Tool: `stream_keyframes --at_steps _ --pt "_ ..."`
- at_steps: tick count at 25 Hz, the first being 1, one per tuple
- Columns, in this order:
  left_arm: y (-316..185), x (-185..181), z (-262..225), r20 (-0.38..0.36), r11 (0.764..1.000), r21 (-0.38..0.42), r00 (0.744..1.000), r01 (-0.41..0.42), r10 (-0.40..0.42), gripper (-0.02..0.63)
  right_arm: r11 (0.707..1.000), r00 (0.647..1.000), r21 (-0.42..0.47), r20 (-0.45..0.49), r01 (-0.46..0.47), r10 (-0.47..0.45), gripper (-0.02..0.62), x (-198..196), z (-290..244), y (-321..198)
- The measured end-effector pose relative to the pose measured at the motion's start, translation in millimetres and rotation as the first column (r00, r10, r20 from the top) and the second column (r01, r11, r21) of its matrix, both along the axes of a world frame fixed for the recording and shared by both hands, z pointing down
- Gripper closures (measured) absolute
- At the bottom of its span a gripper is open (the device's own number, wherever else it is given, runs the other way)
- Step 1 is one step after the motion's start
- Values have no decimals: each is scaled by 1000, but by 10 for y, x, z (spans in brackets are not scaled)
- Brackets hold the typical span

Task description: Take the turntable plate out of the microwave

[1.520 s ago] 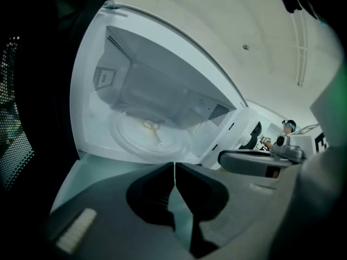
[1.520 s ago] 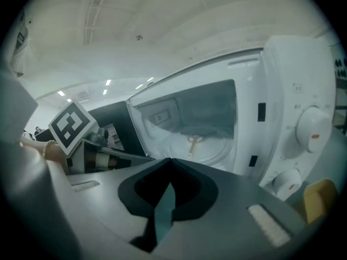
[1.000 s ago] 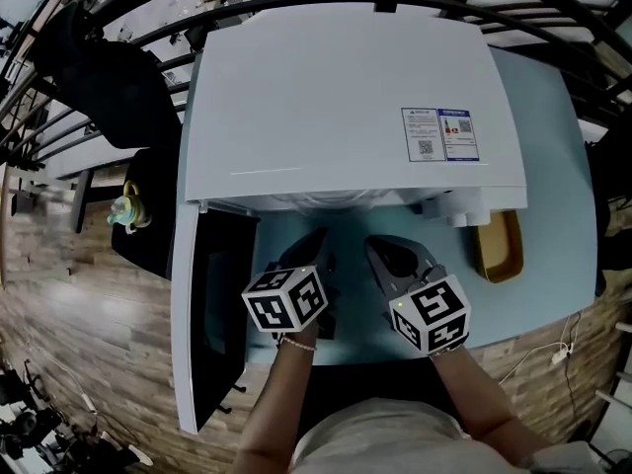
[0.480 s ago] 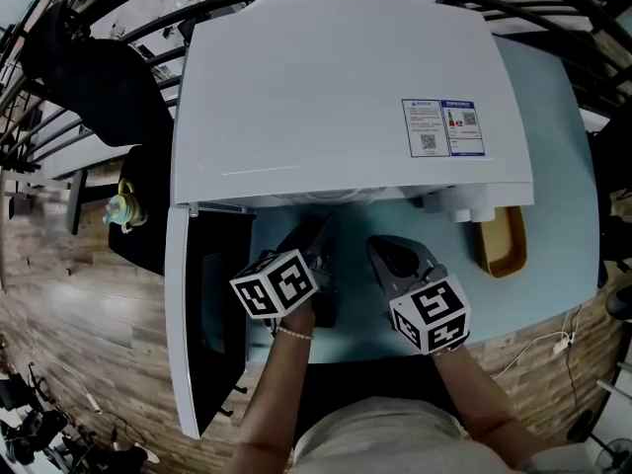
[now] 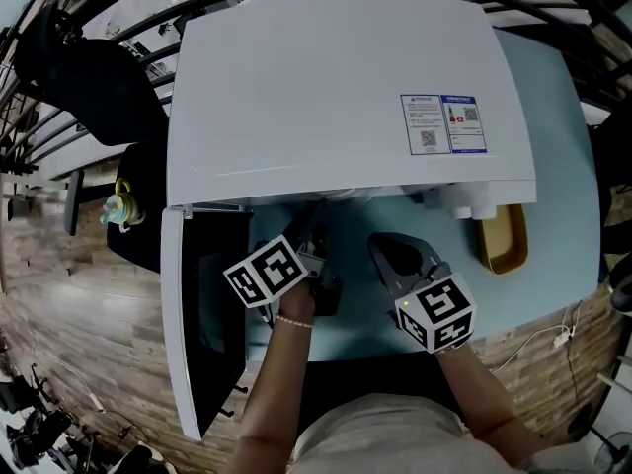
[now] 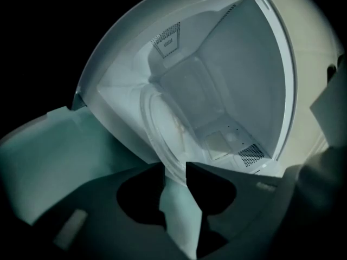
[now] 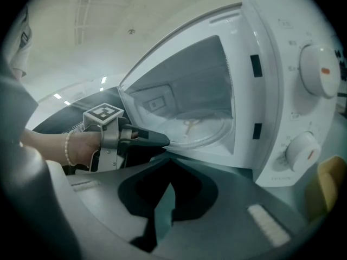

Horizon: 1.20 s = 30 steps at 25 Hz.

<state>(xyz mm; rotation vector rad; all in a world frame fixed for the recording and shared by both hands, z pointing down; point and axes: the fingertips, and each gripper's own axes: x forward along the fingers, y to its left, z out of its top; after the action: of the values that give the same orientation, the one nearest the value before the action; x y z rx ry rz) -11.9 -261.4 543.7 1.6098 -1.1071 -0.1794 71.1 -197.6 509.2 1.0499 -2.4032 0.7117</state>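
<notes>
The white microwave [image 5: 336,87] stands with its door [image 5: 207,314] swung open to the left. Inside lies the clear glass turntable plate [image 7: 201,130], its front rim at the mouth of the cavity. My left gripper [image 6: 174,168] reaches to that mouth, rolled to one side. It is shut on the plate [image 6: 165,129], whose rim fills the narrow gap between the tips. In the right gripper view the left gripper [image 7: 161,140] sits at the plate's left front edge. My right gripper [image 7: 169,164] waits in front of the microwave, shut with nothing in it.
The control panel with its upper dial [image 7: 319,69] and lower dial [image 7: 301,151] is right of the cavity. A yellow tray [image 5: 499,240] lies on the teal table [image 5: 553,265] by the microwave's right front corner. The open door blocks the left side.
My left gripper has rolled about its own line and edged in toward the microwave's mouth. The right gripper has stayed where it was.
</notes>
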Motion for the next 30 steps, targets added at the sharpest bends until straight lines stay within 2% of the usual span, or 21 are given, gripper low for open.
stream_keyframes --at_steps 12,23,30 --pt "21 19 -11 26 999 29 1000 -15 14 488 1000 1000 4 -12 -12 12 571 6 16 9" --pt "285 6 -37 24 999 -15 999 -40 41 489 999 999 -10 -9 -37 37 571 19 34 101" --pt "457 9 -53 14 998 -32 999 -49 49 492 995 997 -85 60 -50 55 570 8 126 195"
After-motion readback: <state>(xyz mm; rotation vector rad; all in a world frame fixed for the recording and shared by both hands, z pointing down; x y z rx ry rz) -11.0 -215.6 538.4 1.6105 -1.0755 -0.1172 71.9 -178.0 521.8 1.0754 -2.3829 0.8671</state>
